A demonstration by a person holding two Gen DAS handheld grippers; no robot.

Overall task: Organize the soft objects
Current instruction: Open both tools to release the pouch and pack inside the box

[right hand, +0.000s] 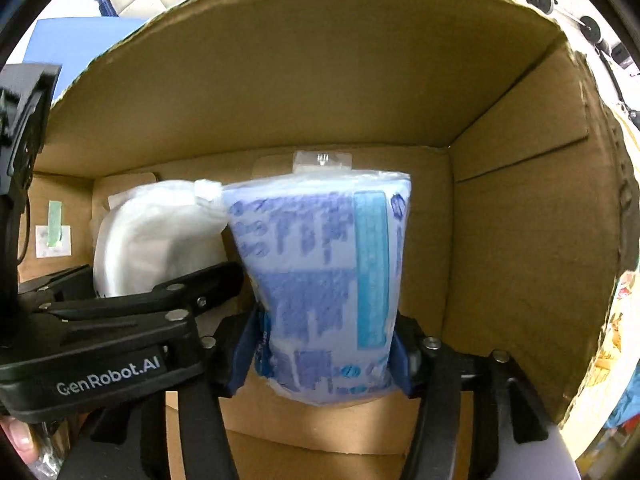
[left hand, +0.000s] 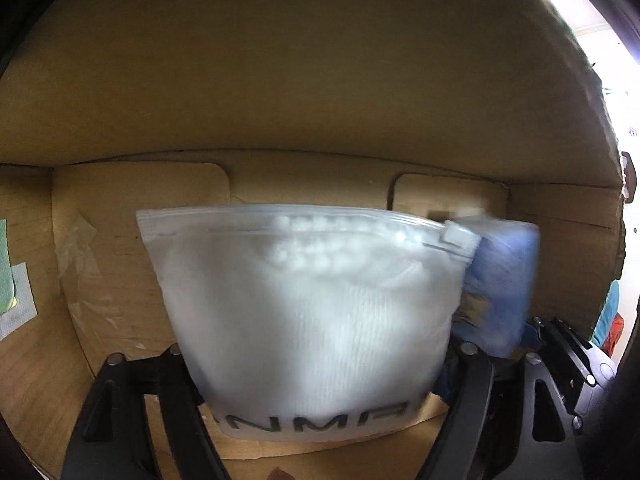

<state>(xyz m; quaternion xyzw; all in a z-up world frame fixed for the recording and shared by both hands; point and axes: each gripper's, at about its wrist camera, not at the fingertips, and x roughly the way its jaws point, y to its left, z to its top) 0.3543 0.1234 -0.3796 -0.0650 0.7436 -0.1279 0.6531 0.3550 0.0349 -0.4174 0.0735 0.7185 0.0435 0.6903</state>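
Observation:
Both grippers reach down into a cardboard box (left hand: 280, 80). A frosted zip bag (left hand: 304, 312) with white knit fabric inside stands between the fingers of my left gripper (left hand: 320, 348). The bag is smeared while the fingers are sharp, so the jaws stand open around it. Next to it is a blue printed soft pack (left hand: 504, 276). In the right wrist view that blue pack (right hand: 320, 280) stands upright between the blue pads of my right gripper (right hand: 322, 350), also blurred and loose in open jaws. My left gripper (right hand: 164, 270) and the white bag (right hand: 156, 236) show on the left.
The box's walls (right hand: 520, 220) rise close on all sides, with a corner to the right of the blue pack. Flaps and tape patches (left hand: 16, 292) lie on the box floor. A fingertip (right hand: 18, 440) shows at the lower left edge. Clutter lies outside the box.

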